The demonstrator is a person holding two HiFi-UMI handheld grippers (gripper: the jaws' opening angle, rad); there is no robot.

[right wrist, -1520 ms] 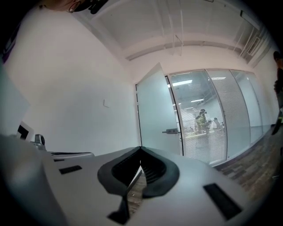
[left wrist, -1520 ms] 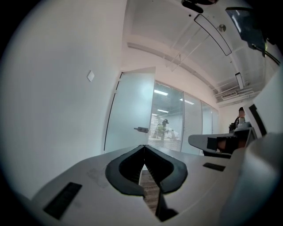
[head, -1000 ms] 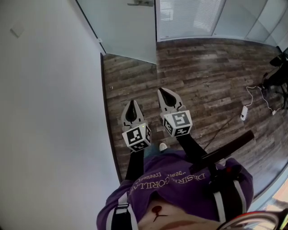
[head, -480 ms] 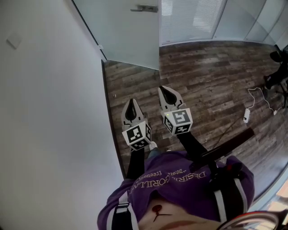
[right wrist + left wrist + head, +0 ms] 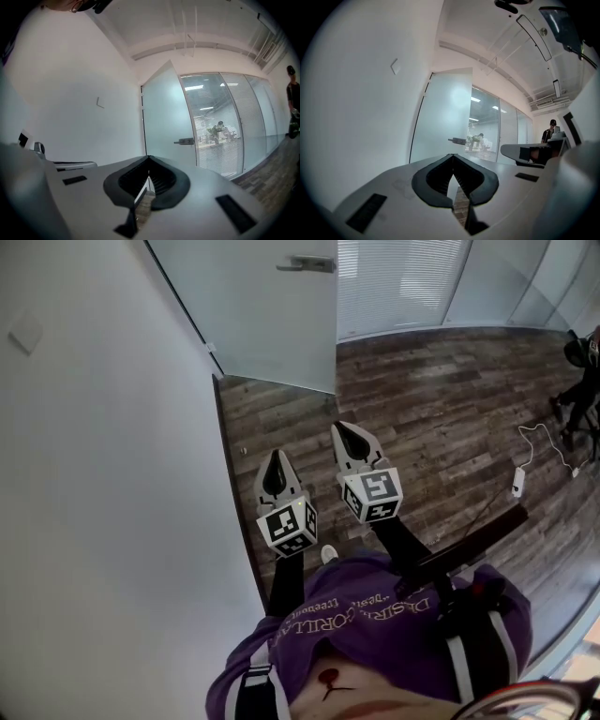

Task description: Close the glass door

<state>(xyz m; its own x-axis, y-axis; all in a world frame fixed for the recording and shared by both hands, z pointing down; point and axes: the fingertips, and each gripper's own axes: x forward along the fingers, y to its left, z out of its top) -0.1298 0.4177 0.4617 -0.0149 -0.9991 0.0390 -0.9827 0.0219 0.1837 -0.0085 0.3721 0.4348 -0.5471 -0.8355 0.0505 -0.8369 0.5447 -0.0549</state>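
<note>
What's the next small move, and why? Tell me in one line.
Probably step closer, steering the right gripper toward the handle: the glass door stands open, out of reach ahead. That gripper and the left gripper are both shut and empty.

Frosted glass door (image 5: 272,315), seemingly wood floor (image 5: 441,409)

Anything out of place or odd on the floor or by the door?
A corded white adapter lies loose on the wood floor at the right, out in the walkway. The glass door stands swung open. Nothing looks spilled or broken.
</note>
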